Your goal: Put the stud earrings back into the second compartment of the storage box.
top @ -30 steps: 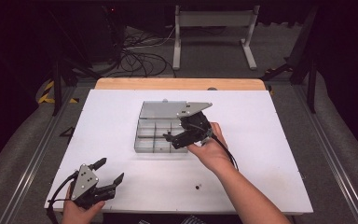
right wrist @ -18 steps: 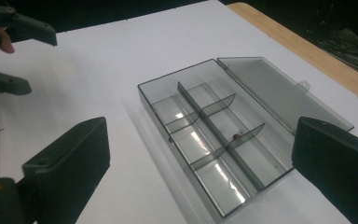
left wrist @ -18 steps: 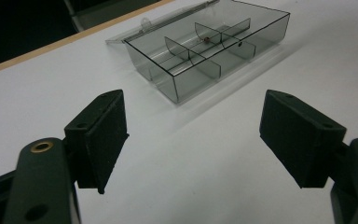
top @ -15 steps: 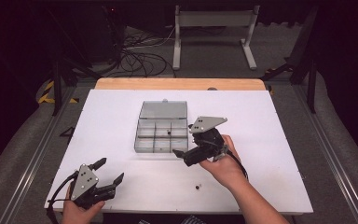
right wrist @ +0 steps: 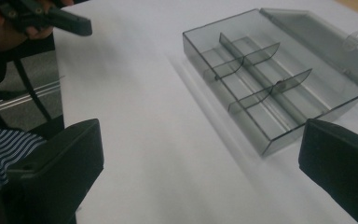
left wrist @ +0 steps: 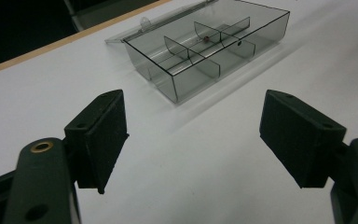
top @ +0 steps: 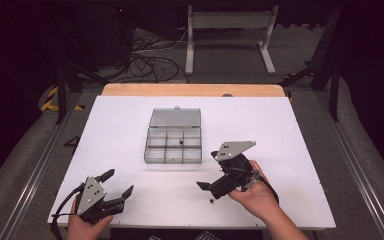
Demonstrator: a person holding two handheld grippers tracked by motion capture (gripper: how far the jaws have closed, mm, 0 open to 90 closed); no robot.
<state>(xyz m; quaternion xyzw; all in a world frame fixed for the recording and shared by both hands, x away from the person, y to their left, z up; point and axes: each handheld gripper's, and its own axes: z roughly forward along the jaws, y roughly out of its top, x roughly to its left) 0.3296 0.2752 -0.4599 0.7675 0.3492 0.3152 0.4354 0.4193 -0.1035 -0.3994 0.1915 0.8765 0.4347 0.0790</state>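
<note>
A clear grey compartment box (top: pixel 174 142) lies at the table's middle, its lid (top: pixel 175 118) folded open at the back. One small dark piece (top: pixel 181 142) sits in a middle compartment. My right gripper (top: pixel 208 171) hovers to the near right of the box, apart from it. Its jaws have just been opening; they stand open with nothing between them. A second small dark piece (top: pixel 211 201) lies on the table just below it. My left gripper (top: pixel 118 183) rests open and empty at the front left corner. The box (left wrist: pixel 205 46) lies ahead of the left gripper (left wrist: pixel 193 140), and the box (right wrist: pixel 270 84) ahead of the right gripper (right wrist: pixel 200 163).
The white table (top: pixel 115 130) has a wooden strip (top: pixel 190 90) along its far edge. Cables and a metal stand (top: pixel 227 30) lie on the floor beyond. The left gripper (right wrist: pixel 51 16) shows at the top left of the right gripper view, near a striped sleeve (right wrist: pixel 0 149).
My right gripper has drawn back from over the box toward the near right and sunk a little. The left gripper has stayed still.
</note>
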